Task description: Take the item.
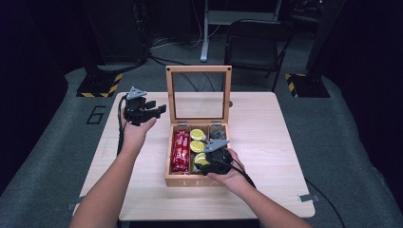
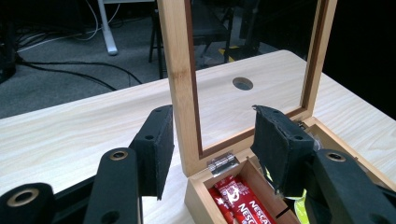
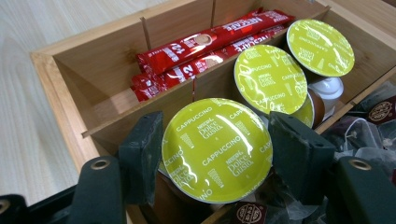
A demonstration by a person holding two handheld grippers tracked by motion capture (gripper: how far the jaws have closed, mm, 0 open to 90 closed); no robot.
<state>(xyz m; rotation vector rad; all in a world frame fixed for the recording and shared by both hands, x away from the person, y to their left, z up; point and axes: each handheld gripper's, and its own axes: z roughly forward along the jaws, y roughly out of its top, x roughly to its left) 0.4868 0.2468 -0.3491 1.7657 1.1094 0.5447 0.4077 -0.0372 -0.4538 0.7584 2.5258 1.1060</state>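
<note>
Right gripper (image 3: 215,154) jaws flanking nearest capsule (image 3: 217,149), lid rim apparently touching pads: squeeze evenly, then lift straight up from tea box (image 3: 65,98).

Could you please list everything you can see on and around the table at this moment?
Table: one, light wood, centre.
Tea box: one, wooden, three compartments, mid-table.
Lid: one, wood frame with clear pane, standing open.
Stick sachets: several, red, left compartment.
Cappuccino capsules: three visible, lime-green tops, middle compartment.
Dark tea bags: several, right compartment.
Chair: one, black, behind the table.
Left hand-held gripper: black, jaws apart, empty, beside the lid.
Right hand-held gripper: black, jaws on either side of the nearest capsule; contact unclear.
</note>
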